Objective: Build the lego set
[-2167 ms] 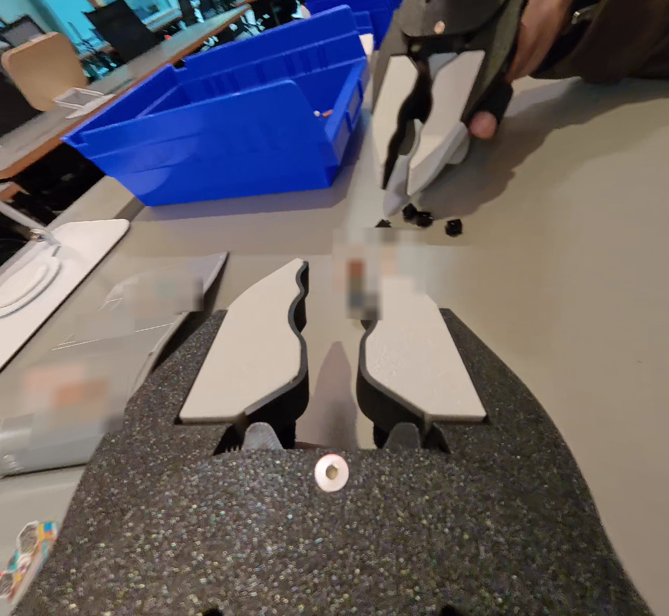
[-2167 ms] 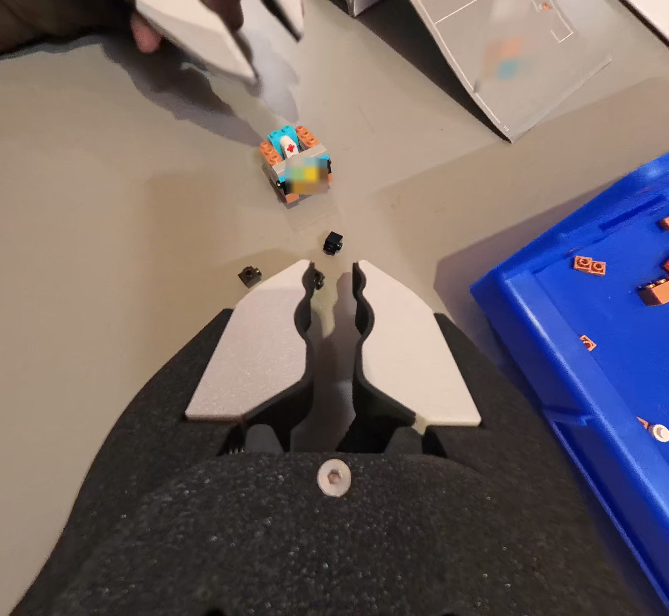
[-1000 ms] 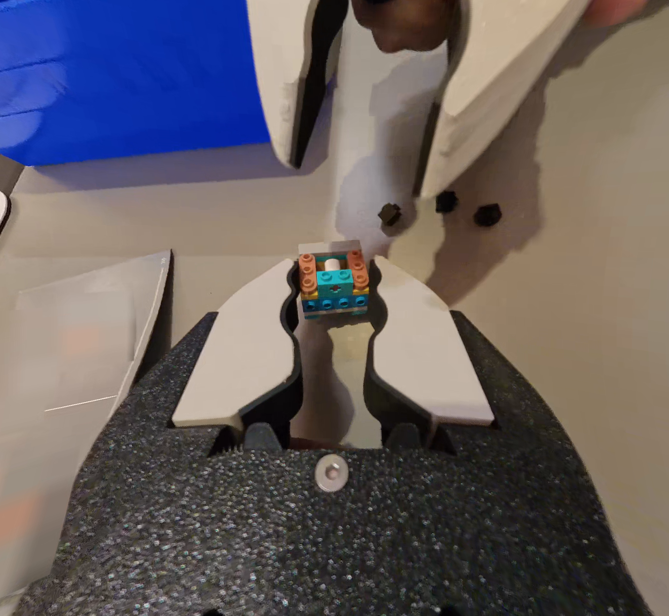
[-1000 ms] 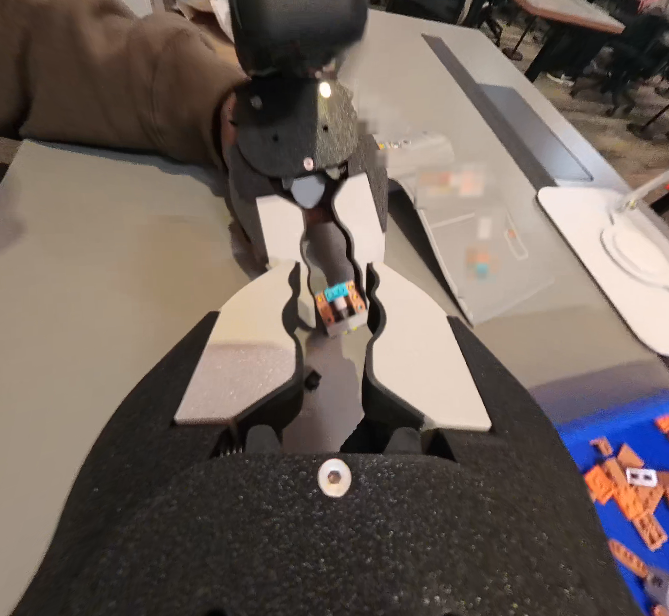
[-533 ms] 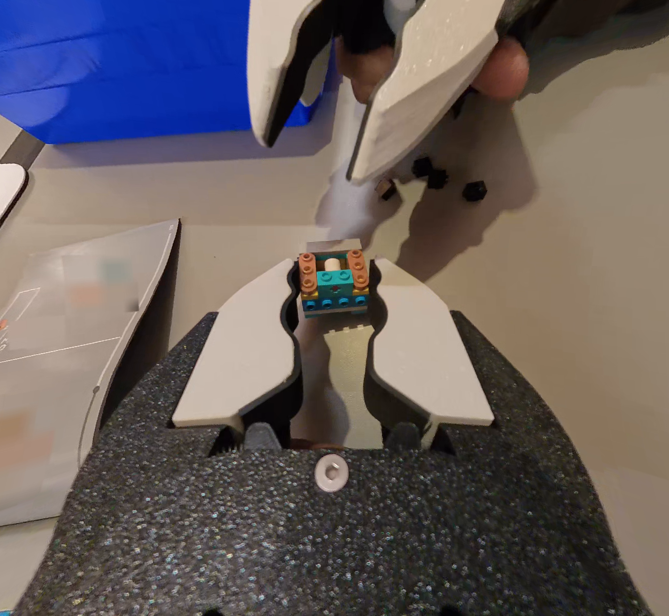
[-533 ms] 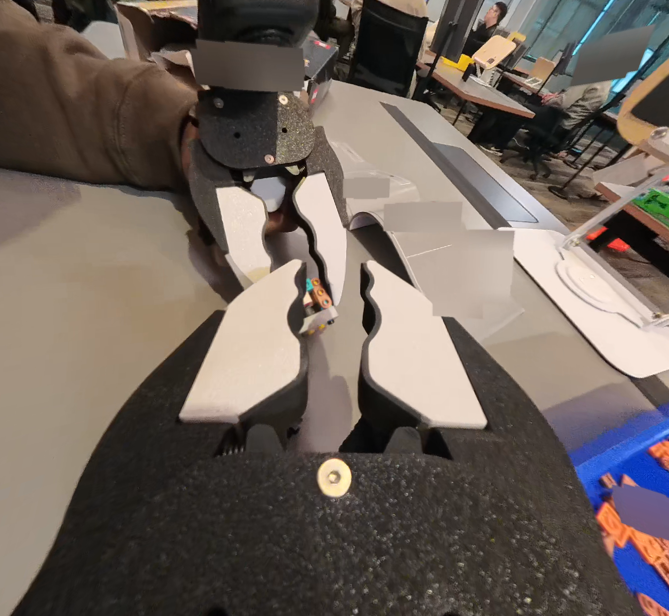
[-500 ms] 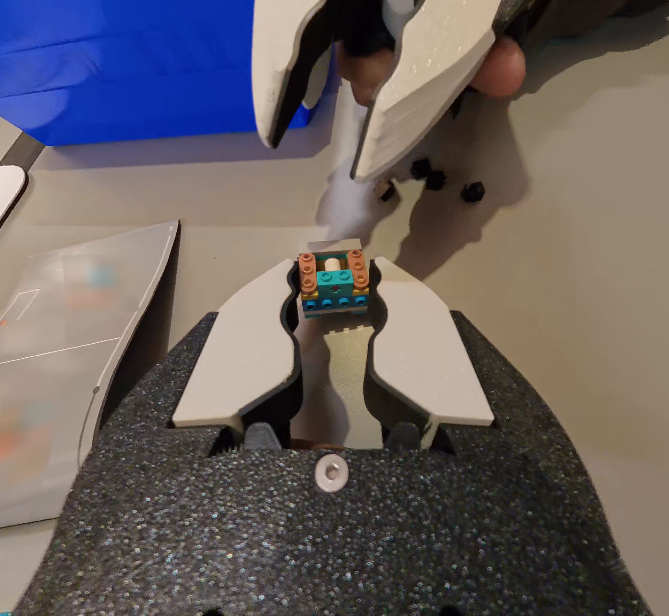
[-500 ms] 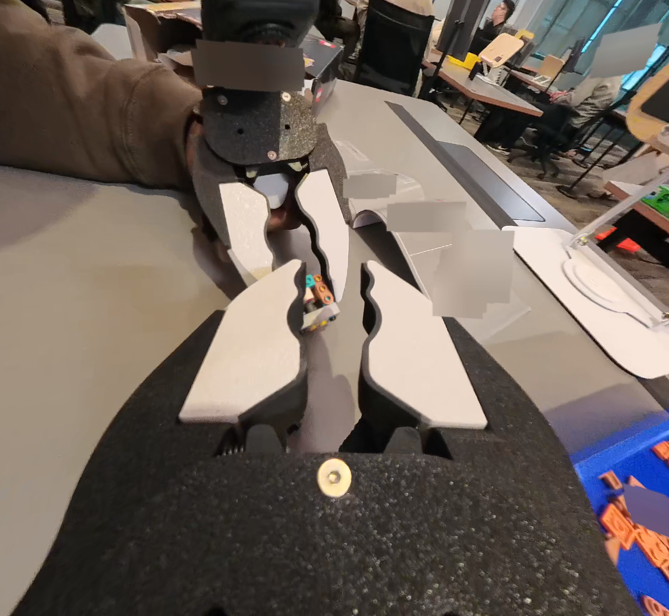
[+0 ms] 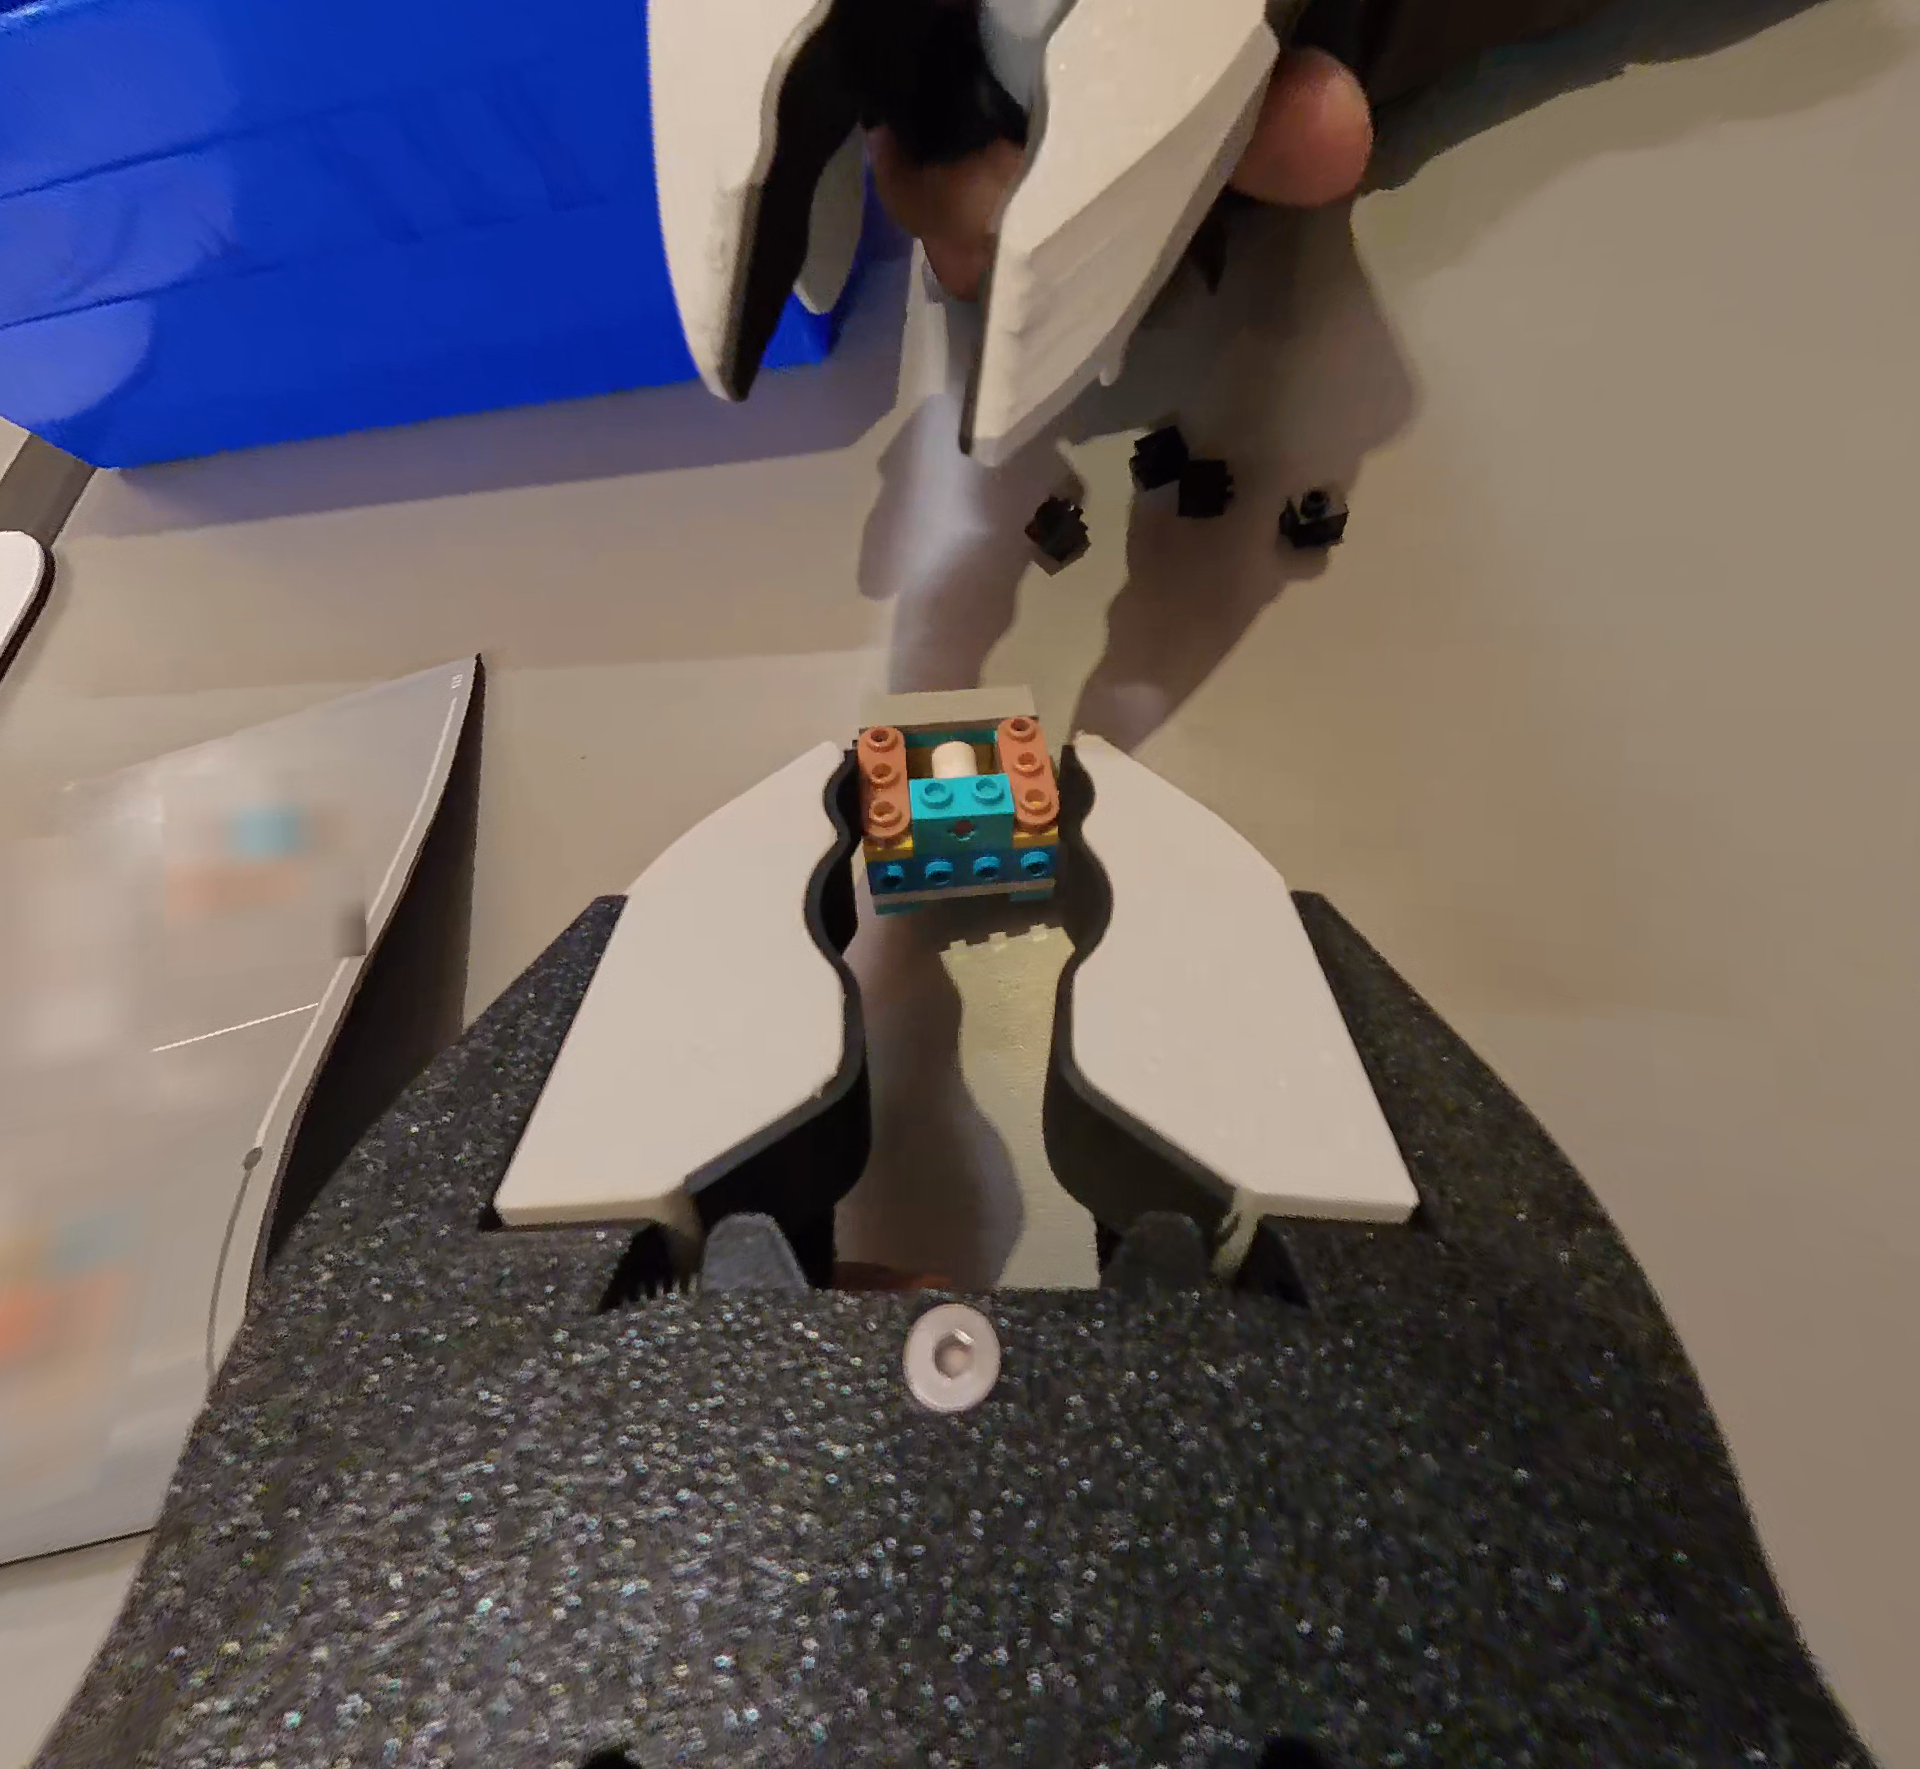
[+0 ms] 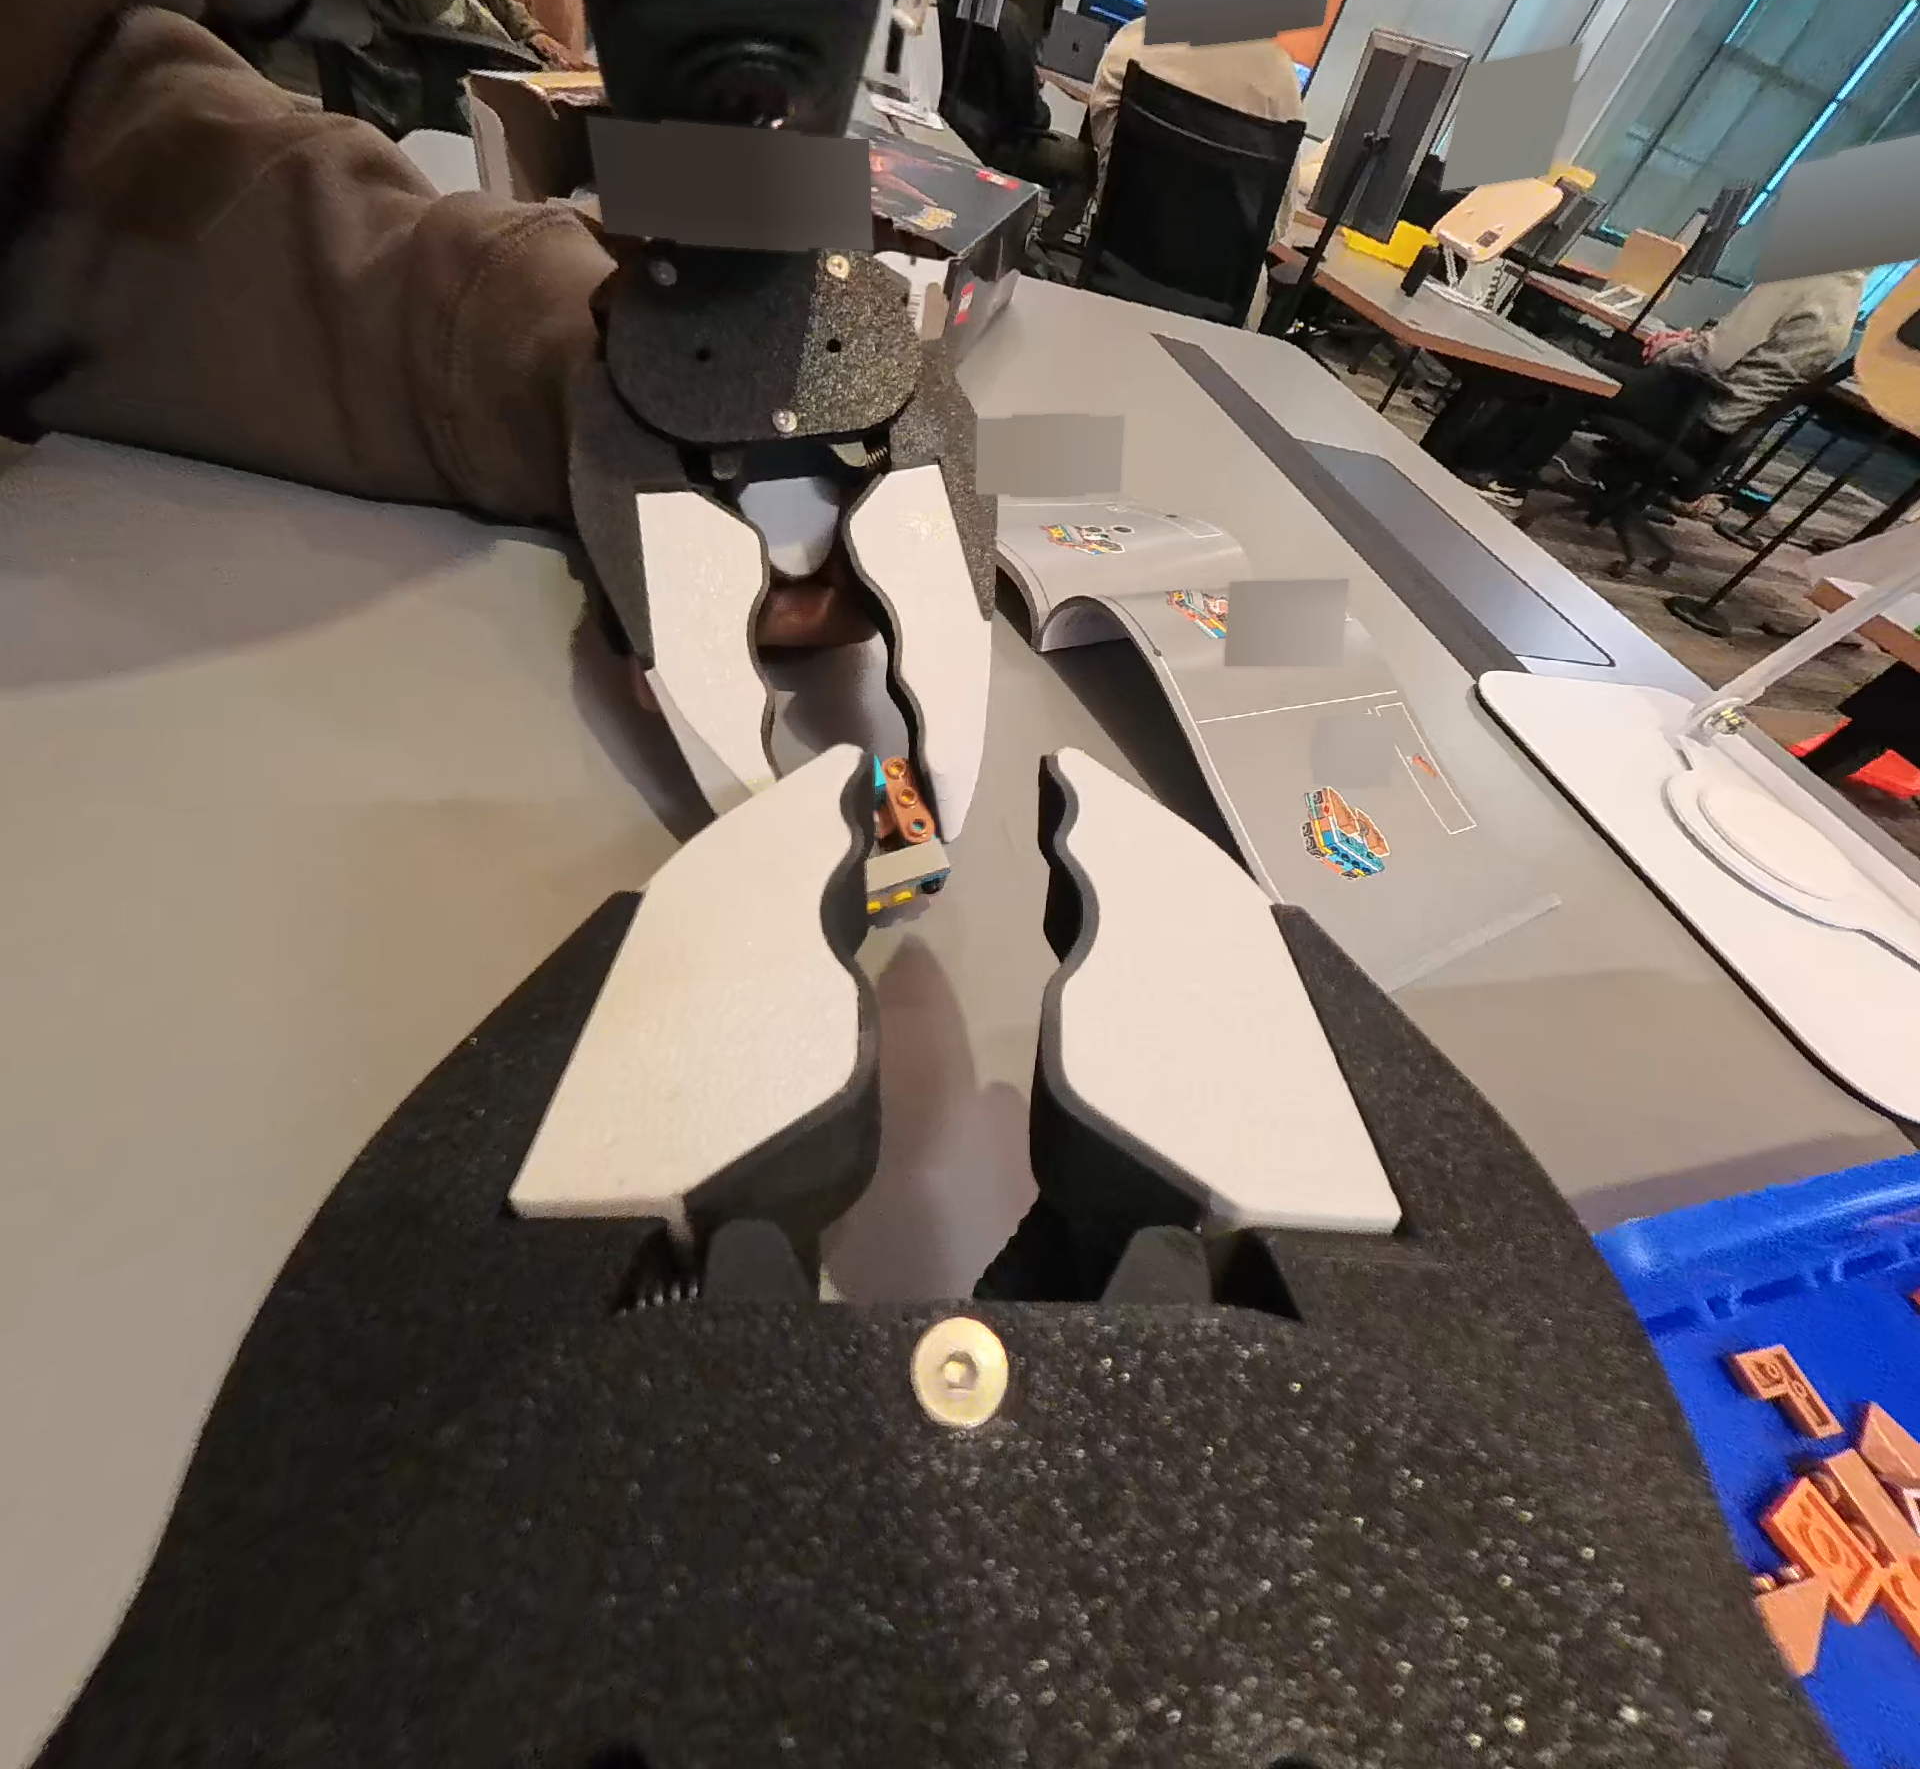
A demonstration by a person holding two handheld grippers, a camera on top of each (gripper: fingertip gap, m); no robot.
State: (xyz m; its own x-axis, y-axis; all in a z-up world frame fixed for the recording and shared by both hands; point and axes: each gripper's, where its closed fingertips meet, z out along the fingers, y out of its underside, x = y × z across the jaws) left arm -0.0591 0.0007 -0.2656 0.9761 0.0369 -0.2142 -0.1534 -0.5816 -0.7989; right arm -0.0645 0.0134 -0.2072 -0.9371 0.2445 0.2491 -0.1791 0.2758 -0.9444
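The left tongs [image 9: 961,820] are clamped on the small build [image 9: 958,815], a few layers of teal, orange and grey, held just above the bench [image 9: 1558,888]. The right tongs [image 9: 852,420] hang apart and empty over four loose black pieces [image 9: 1184,483]. Judging by the booklet [image 10: 1340,784] picture and the bricks left in the blue bin [image 10: 1766,1324], most of the set seems unbuilt.
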